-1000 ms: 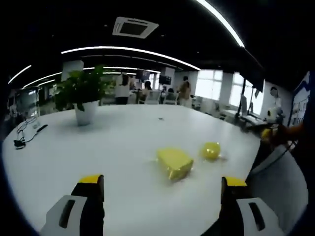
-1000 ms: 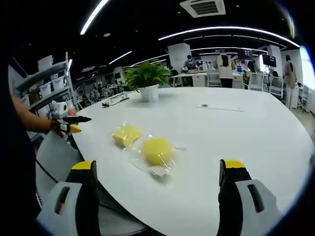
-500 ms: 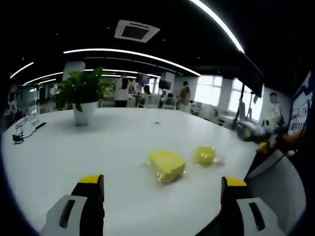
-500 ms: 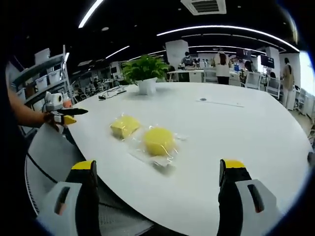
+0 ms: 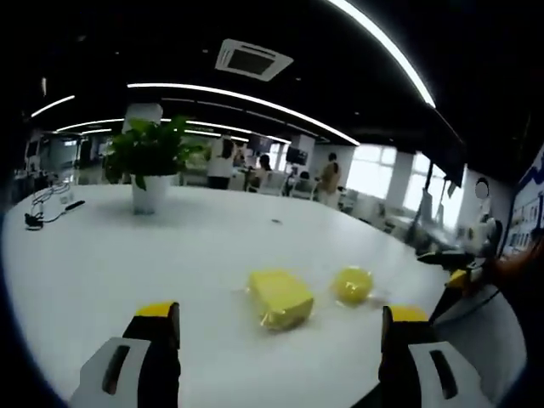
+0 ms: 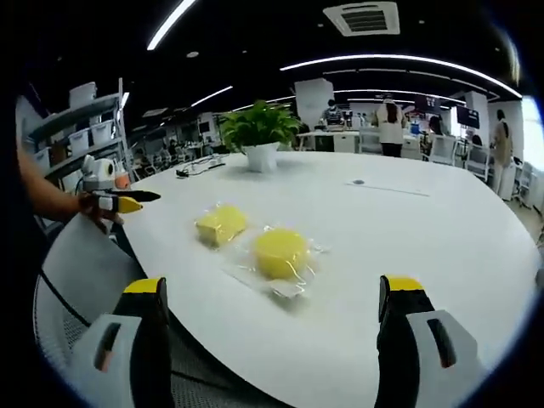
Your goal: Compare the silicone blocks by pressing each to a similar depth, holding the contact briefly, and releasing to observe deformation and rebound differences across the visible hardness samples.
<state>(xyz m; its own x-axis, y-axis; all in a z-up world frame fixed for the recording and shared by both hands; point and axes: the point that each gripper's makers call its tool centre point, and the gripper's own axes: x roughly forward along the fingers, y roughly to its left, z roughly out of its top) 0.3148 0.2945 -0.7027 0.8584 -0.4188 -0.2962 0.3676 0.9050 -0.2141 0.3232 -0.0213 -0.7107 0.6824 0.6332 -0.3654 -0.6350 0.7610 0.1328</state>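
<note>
Both views have drifted slightly; I see the rectangular silicone block and round silicone block unmoved on the table, side by side. Left hand-held gripper and right hand-held gripper stay spread, empty; pressing not begun.

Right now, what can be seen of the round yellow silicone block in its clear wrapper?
The round yellow silicone block is a squat disc with a flat top, sealed in clear plastic wrap that spreads crinkled around it. It lies flat on the white table, near the edge, beside the rectangular yellow silicone block, a narrow gap between them. No gripper touches it. In the left gripper view it sits farther off.
</note>
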